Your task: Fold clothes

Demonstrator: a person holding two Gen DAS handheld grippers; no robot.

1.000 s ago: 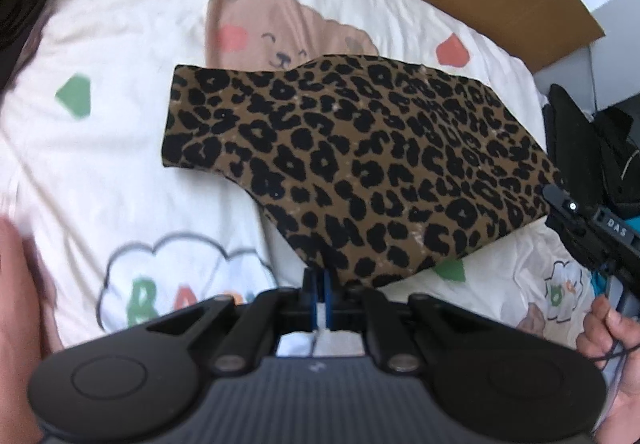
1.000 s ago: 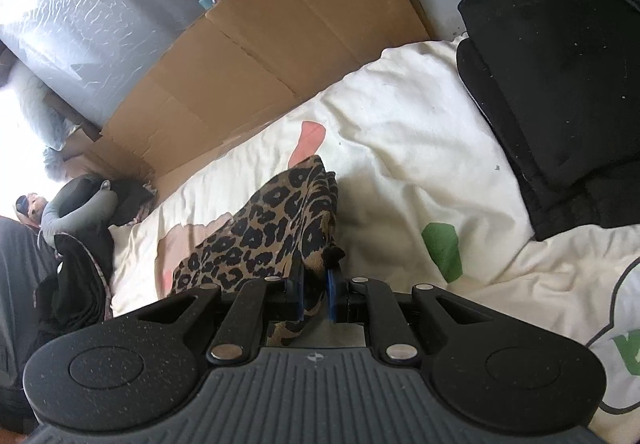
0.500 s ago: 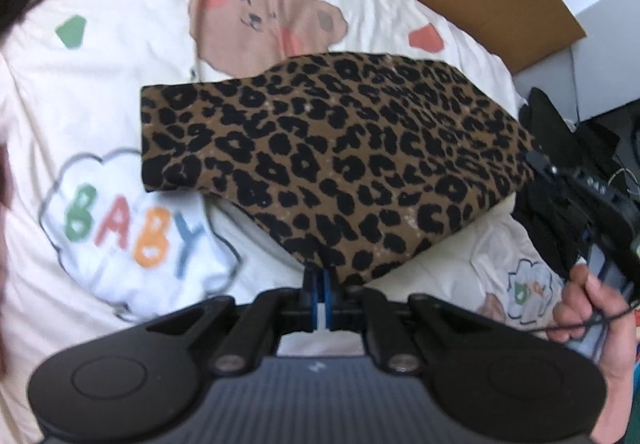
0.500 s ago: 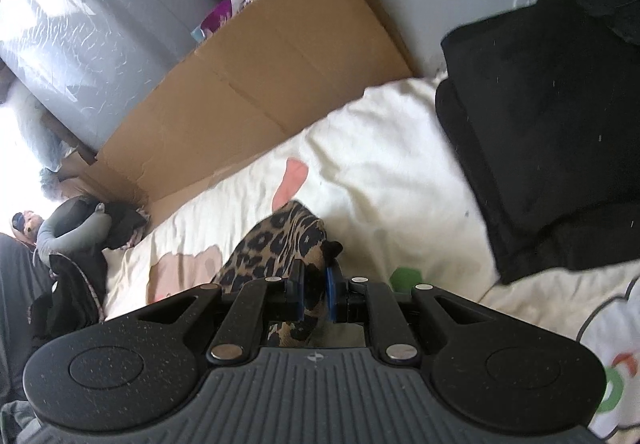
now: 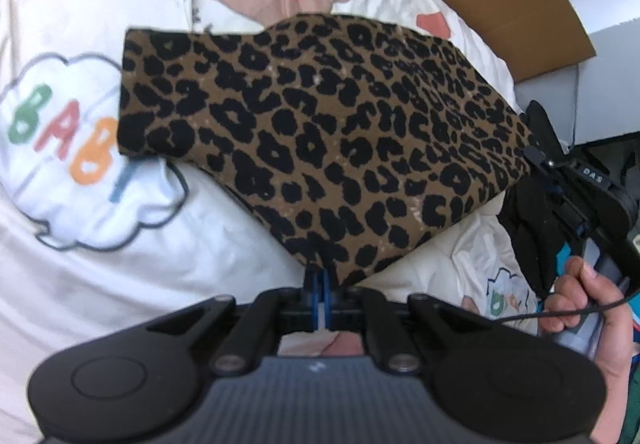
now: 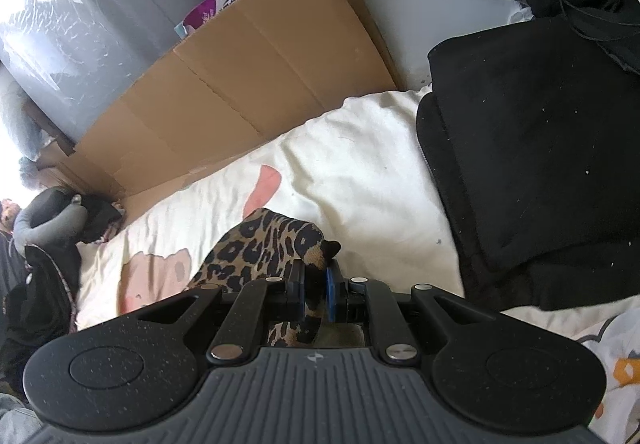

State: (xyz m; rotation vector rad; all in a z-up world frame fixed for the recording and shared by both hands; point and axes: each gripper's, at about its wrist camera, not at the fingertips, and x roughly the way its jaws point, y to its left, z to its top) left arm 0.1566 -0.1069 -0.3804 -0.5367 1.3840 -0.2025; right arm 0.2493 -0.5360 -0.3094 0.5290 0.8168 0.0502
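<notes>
Two corners of leopard-print garment [image 5: 320, 147] pinched: one between left gripper [image 5: 318, 286] fingers, other between right gripper [image 6: 316, 280] fingers.

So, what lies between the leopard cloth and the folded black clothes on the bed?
Only bare white bedsheet separates the leopard cloth from the folded black clothes; the right wrist view shows it.

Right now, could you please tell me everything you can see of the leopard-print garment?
The leopard-print garment is brown knit-looking fabric with black spots, folded into a flat, roughly triangular shape. It is stretched over the cream printed blanket. The left tongs pinch its near corner; the right tongs clamp its opposite end, where the cloth bunches. Whether its middle touches the blanket is unclear.
</notes>
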